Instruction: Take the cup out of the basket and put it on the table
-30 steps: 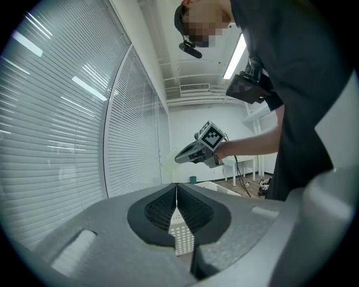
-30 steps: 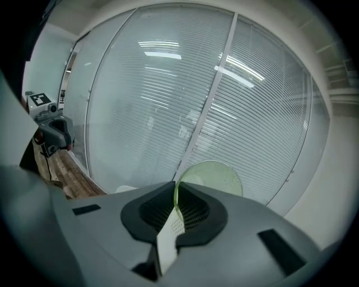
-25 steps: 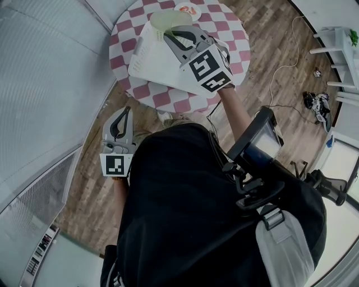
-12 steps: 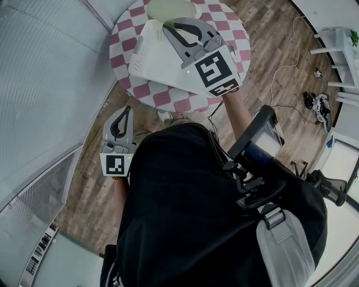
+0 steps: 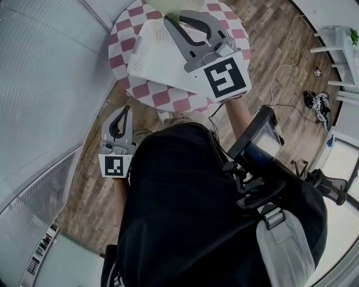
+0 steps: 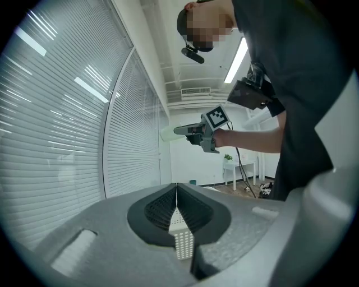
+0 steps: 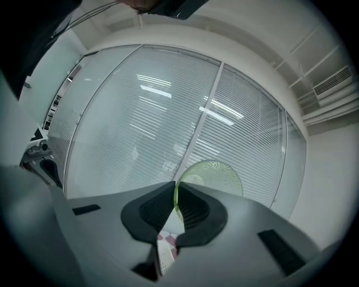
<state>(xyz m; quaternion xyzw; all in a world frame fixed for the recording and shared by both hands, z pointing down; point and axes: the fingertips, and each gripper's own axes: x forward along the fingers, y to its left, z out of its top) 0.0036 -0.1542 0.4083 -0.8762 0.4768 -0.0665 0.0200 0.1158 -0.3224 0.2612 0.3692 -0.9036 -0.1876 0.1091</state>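
A pale green cup (image 5: 170, 5) hangs in the air above the white basket (image 5: 155, 51), which stands on the round checkered table (image 5: 125, 26). My right gripper (image 5: 175, 18) is shut on the cup's rim; in the right gripper view the thin green wall of the cup (image 7: 217, 176) sits pinched between the dark pads of my right gripper (image 7: 175, 197). My left gripper (image 5: 122, 114) is low at the left, off the table, with its jaws together and nothing in them. The left gripper view, past my left gripper (image 6: 176, 190), shows the right gripper (image 6: 197, 132) holding the cup (image 6: 168, 133) level.
Window blinds (image 5: 39, 84) run along the left. A wooden floor (image 5: 286, 67) with a white cable lies to the right of the table, and a white side table (image 5: 343, 50) stands at the far right. A small plate lies beyond the basket, mostly hidden.
My right gripper has risen with the cup, lifting it up from the basket's mouth toward the top of the head view. The left gripper has stayed put.
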